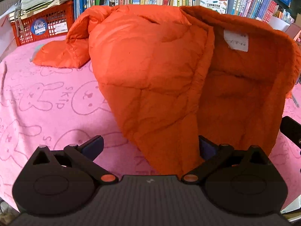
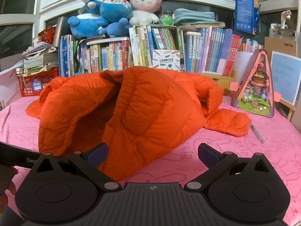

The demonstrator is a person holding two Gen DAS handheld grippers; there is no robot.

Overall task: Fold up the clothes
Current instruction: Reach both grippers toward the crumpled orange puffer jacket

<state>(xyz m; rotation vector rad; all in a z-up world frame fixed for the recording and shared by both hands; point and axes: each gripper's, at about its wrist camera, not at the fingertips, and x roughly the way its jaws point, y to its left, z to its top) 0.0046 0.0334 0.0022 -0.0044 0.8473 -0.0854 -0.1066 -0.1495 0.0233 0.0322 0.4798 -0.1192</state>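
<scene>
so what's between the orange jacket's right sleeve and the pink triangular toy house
Only bare pink blanket, seen in the right wrist view; the jacket sleeve and toy house stay apart, and the pen lies nearer the camera.

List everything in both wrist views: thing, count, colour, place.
jacket: one, orange, puffy, spread open on the blanket, sleeves out to both sides
label: one, white, inside the jacket lining
blanket: one, pink with rabbit outlines, under the jacket
pen: one, pale, on the blanket by the jacket's sleeve
crate: one, red, behind the blanket, papers piled on top
books: many, mixed colours, upright in rows behind the jacket
plush toys: several, blue ones and a pink-and-white rabbit, on top of the books
left gripper: one, black, open, jacket hem between its fingers
right gripper: one, black, open, at the jacket's near edge
</scene>
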